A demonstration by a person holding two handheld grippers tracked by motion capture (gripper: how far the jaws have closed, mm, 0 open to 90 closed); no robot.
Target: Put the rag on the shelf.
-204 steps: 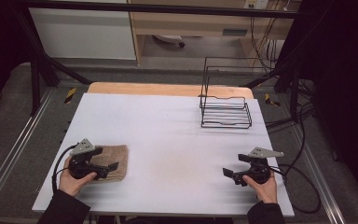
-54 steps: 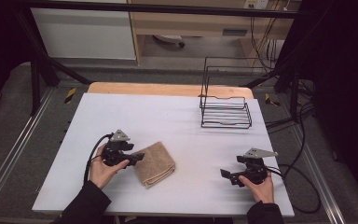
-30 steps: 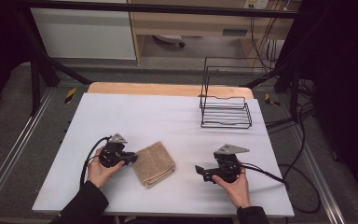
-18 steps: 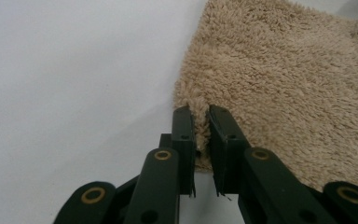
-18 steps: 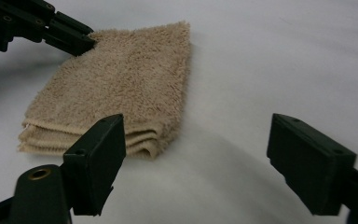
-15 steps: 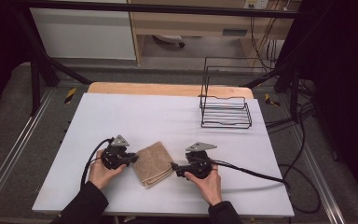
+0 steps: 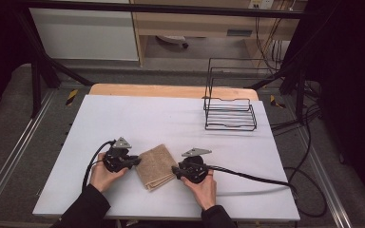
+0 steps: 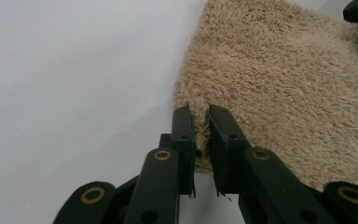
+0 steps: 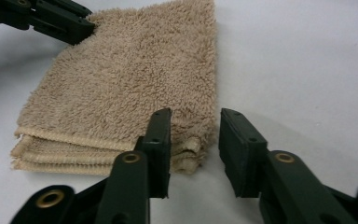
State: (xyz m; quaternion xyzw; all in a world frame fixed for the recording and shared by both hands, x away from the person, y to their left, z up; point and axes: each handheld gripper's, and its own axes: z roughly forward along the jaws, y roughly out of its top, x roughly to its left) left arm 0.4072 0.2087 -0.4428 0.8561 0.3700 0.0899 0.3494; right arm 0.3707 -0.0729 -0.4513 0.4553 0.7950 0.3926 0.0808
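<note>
High view: the left gripper [image 7: 132, 162] pinches the folded beige towel [image 7: 156, 166] on the tabletop [image 7: 171, 118]; the right gripper [image 7: 174, 170], its jaws just closing, straddles the towel's corner without clamping it.

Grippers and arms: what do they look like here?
Both are black handheld tongs, the left gripper and right gripper, each topped by a grey three-cornered plate and trailing a black cable. Brass-coloured rivets dot the jaw links. The person wears dark long sleeves.

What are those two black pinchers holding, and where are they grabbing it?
The left gripper pinches the folded tan towel at its corner. The right gripper has just been closing around another corner, not yet pinching it.
</note>
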